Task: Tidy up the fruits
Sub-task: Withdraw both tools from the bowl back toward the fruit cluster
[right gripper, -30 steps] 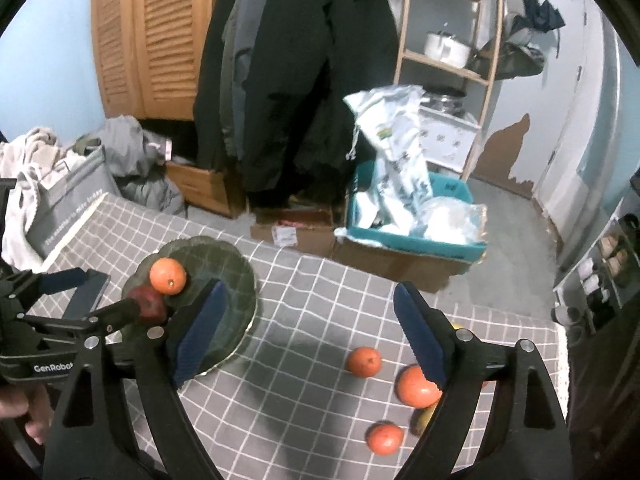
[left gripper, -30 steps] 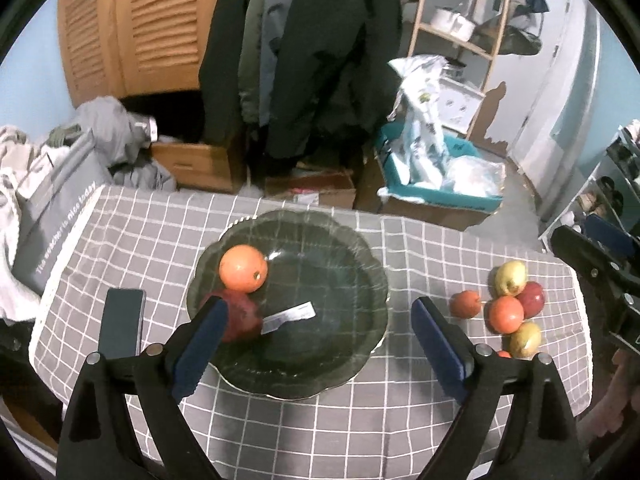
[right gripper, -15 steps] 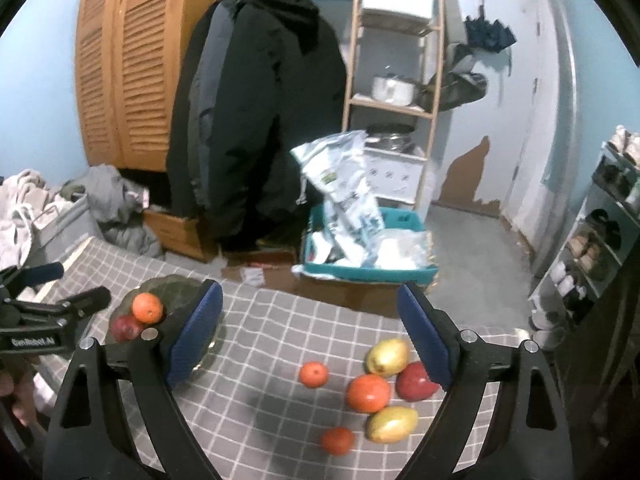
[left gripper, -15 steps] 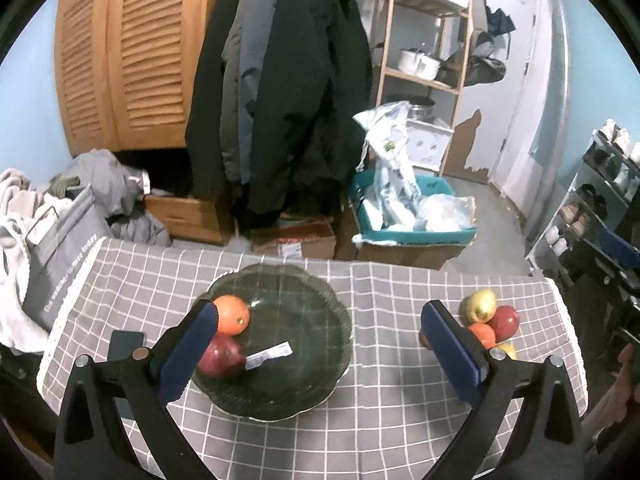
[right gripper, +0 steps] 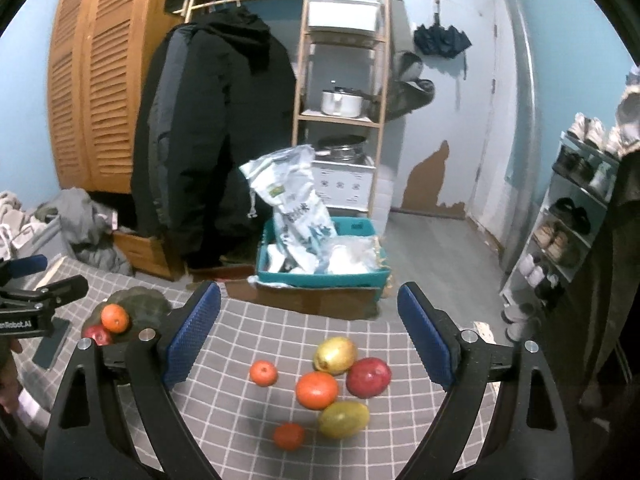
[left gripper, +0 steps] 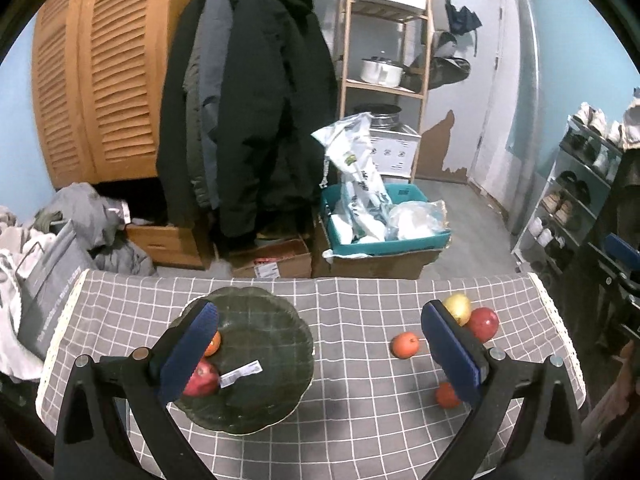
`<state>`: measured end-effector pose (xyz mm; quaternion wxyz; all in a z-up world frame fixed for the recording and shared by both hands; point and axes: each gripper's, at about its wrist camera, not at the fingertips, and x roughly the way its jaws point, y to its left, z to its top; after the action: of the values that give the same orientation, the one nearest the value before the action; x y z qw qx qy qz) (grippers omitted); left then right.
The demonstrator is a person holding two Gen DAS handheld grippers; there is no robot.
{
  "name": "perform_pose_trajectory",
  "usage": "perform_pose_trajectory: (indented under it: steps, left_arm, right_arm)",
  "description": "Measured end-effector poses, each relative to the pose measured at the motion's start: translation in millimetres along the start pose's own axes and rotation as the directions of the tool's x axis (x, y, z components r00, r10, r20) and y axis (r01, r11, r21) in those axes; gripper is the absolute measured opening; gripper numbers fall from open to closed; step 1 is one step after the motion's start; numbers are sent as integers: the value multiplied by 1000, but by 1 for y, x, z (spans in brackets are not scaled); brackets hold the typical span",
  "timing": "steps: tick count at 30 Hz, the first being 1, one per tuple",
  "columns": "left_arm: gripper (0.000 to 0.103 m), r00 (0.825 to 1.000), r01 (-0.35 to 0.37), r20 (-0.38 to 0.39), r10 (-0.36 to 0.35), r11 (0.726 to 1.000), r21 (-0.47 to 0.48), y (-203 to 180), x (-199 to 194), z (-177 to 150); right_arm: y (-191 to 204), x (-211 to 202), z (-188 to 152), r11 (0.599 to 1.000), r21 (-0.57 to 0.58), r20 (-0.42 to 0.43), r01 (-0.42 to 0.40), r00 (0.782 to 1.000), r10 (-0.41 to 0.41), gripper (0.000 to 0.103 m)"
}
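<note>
Two fruits are already placed in the dark green scalloped plate on the left side of the checked worktop: an orange toward its far edge and a red apple nearer the camera, with a white paper label lying beside the apple. Six fruits are left loose on the right side of the worktop, best counted in the right wrist view: a small orange, a larger orange, a yellow-green mango, a red apple on the cloth, a second mango and a small tangerine. The task is judged roughly a quarter done; the loose pile is not yet gathered. The left claw is seen wide, nothing between its blue pads, jaws having just been opening. The right claw is also wide and empty, jaws likewise just opened further, held above the loose pile with no fruit touched. In the left wrist view, part of the loose pile is hidden behind the right-hand pad and only four pieces are made out; the orange in the plate is half covered by the left-hand pad. A flat dark item beside the plate is too unclear to name. Fruit kinds are judged by colour and shape only.
</note>
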<state>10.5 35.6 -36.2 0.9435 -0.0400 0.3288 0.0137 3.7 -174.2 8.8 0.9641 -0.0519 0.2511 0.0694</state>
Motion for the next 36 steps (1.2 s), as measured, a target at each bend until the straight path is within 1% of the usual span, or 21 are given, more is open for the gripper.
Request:
perform_pose_trajectory:
  steps: [7,21,25,30,36]
  left_arm:
    - [102,1000,30,-5,-30,999,32,-26,7,5]
    - [102,996,83,-30,-81,993,81,-67,24,10]
    - [102,995,92,-55,-87,991,94,-77,35,6]
    - [102,993,85,-93,-75,991,108,-86,53,-3]
    - [102,984,75,-169,-60,994,83,-85,90,-18]
  right_arm:
    - [-24,0,-8,999,36,-22,32,999,-31,89]
    - [-59,4,-25,993,64,-73,96,993,-91,89]
    - [-68,12,-33,992,77,-120,101,989,-92,89]
    - [-71,33,-49,992,68,-197,108,976,-93,89]
    - [-69,66,-72,993,65,-304,95,950,-71,89]
